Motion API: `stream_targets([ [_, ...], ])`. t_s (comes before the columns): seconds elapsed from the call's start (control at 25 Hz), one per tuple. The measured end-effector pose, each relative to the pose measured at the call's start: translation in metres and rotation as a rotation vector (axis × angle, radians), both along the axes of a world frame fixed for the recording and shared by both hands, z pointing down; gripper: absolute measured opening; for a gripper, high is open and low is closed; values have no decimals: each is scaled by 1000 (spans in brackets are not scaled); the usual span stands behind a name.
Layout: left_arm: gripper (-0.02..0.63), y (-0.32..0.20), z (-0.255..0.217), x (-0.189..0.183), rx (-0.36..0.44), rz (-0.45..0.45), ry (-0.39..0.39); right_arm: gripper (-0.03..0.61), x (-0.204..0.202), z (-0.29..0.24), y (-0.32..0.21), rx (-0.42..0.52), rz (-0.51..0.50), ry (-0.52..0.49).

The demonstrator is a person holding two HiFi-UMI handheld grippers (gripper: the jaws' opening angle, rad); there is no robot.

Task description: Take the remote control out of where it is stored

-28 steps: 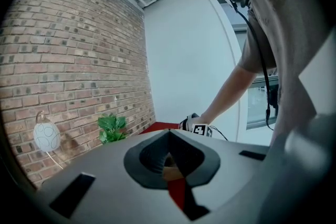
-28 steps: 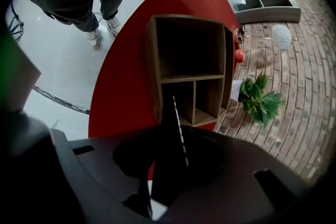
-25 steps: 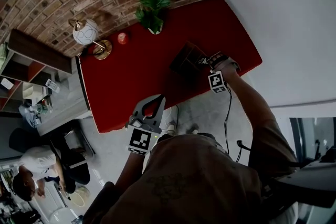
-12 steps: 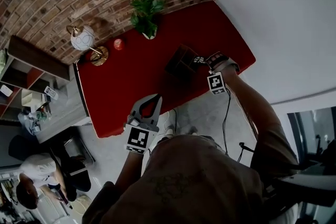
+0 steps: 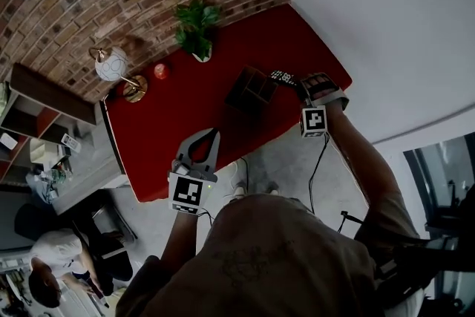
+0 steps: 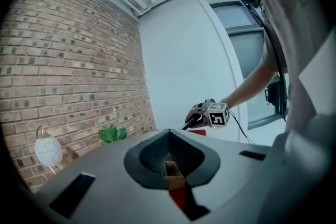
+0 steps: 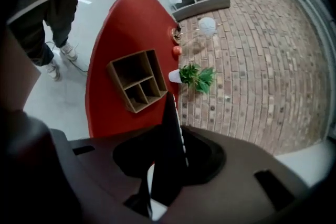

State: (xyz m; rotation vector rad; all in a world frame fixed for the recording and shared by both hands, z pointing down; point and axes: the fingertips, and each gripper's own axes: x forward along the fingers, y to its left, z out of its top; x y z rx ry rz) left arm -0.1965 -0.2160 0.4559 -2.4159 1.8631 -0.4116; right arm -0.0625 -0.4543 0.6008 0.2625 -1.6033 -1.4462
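Note:
A black remote control point(image 5: 283, 76) with white buttons is lifted to the right of the wooden compartment organizer point(image 5: 251, 89), clear of it. My right gripper point(image 5: 298, 83) is shut on the remote's near end. In the right gripper view the remote point(image 7: 170, 134) stands edge-on between the jaws of that gripper point(image 7: 167, 170), above the organizer point(image 7: 137, 80), whose compartments look bare. My left gripper point(image 5: 202, 152) hangs over the table's near edge with its fingertips together and nothing in it. From the left gripper view point(image 6: 172, 178) the right gripper point(image 6: 208, 114) shows ahead with the remote point(image 6: 187, 124).
The red table point(image 5: 171, 122) stands against a brick wall. On it are a potted plant point(image 5: 194, 27), a globe lamp point(image 5: 111, 67) and a small red object point(image 5: 159, 71). A grey shelf unit point(image 5: 30, 122) stands at the left, and a person point(image 5: 52, 275) sits at the lower left.
My right gripper has drawn the remote up and to the right, from the organizer's corner to clear of it. My left gripper has stayed by the table's near edge.

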Motion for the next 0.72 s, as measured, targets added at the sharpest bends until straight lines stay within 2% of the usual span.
stream_targets([
  [0.16, -2, -2, -5, -1, 16, 3, -13, 110, 17, -40, 14, -14, 43, -150],
  [0.28, -2, -5, -10, -2, 27, -1, 3, 112, 24, -71, 30, -59, 59, -301],
  [0.4, -2, -7, -21, 0, 49, 0, 39, 112, 29, -102, 50, -140, 86, -471],
  [0.52, -2, -10, -32, 6, 73, 21, -8, 110, 31, -128, 71, -251, 106, -642],
  [0.64, -2, -13, -39, 9, 87, 33, -23, 112, 36, -155, 88, -369, 123, -813],
  [0.72, -2, -14, -42, 10, 92, 32, -47, 110, 42, -172, 96, -418, 125, -900],
])
